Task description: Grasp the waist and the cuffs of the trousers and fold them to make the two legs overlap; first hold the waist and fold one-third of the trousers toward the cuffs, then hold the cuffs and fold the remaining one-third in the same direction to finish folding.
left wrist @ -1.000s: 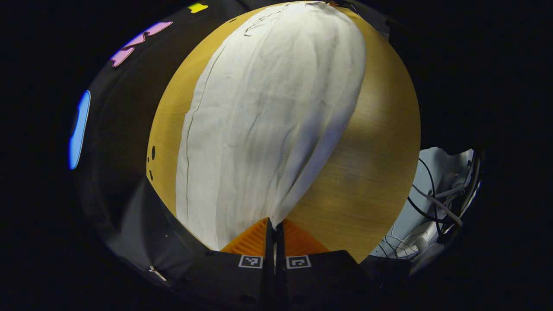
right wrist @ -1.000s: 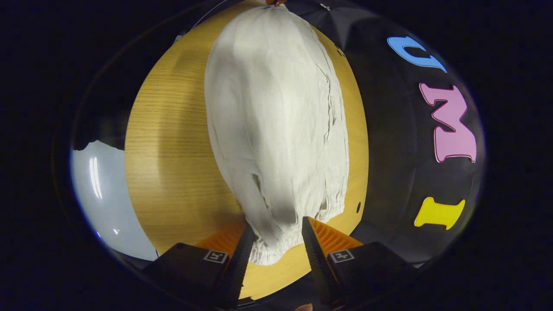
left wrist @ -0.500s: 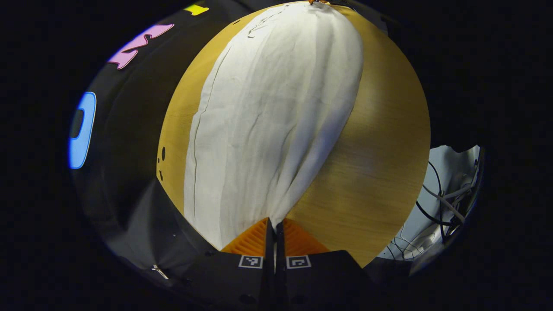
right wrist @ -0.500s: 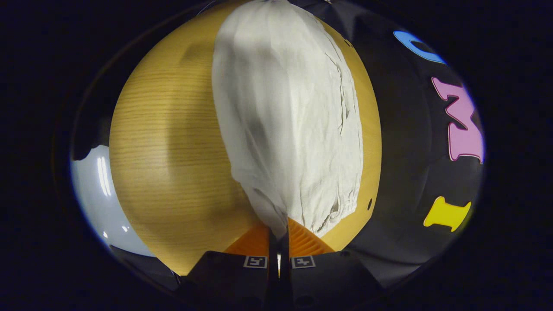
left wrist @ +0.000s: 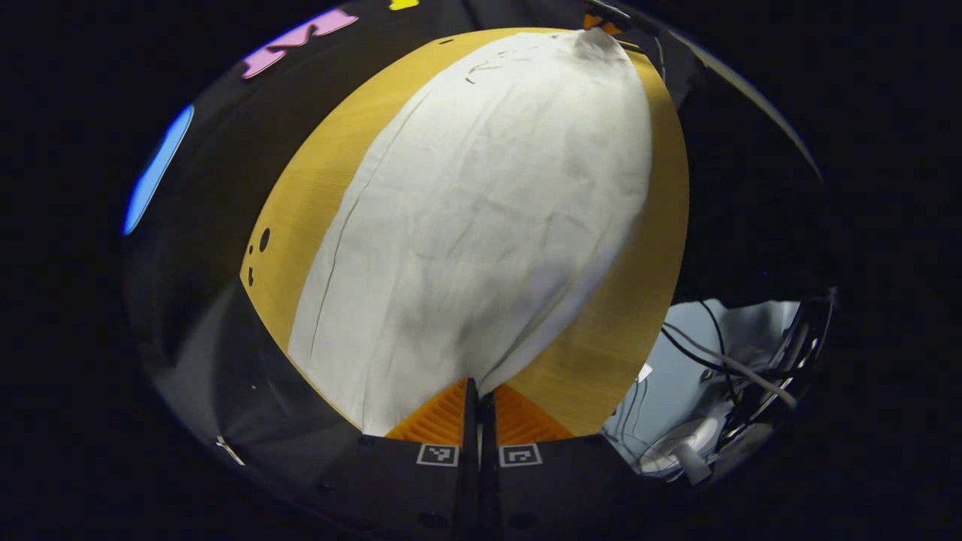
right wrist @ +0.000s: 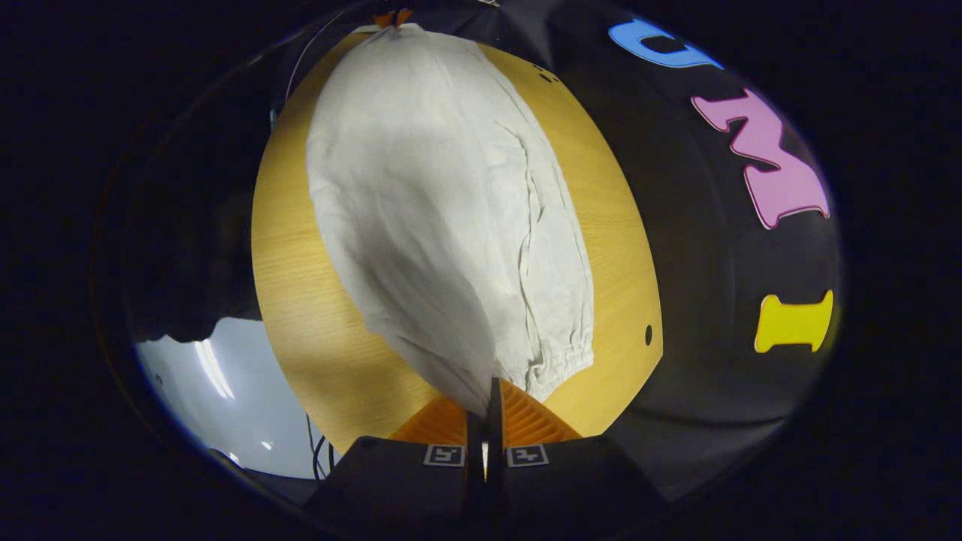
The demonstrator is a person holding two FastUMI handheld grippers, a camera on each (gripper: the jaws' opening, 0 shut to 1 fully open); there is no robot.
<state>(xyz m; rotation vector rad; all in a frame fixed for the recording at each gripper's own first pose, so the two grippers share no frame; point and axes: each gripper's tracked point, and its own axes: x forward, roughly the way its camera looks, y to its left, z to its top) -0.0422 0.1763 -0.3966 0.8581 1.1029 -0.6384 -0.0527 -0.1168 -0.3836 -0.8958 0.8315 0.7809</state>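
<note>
White trousers (left wrist: 481, 210) lie lengthwise on a round wooden table (left wrist: 646, 300), stretched between both grippers. My left gripper (left wrist: 478, 387) is shut on the corner of the plain, wide end, and the cloth rises from the table into its fingers. My right gripper (right wrist: 487, 387) is shut on the near corner of the trousers (right wrist: 436, 210) at their gathered elastic end (right wrist: 560, 361). Each gripper also appears small at the far end of the other's view: the right gripper (left wrist: 597, 21) and the left gripper (right wrist: 392, 16).
Past the table's right edge in the left gripper view, cables and a white object (left wrist: 714, 361) lie on a pale floor. The right gripper view has pale floor (right wrist: 225, 391) beyond the left edge. Small dark holes (right wrist: 648, 334) mark the tabletop near its rim.
A second ago the right gripper stood open around the gathered end; it has since shut on it. Both grippers have shifted with the cloth held, and the near fold is pulled up.
</note>
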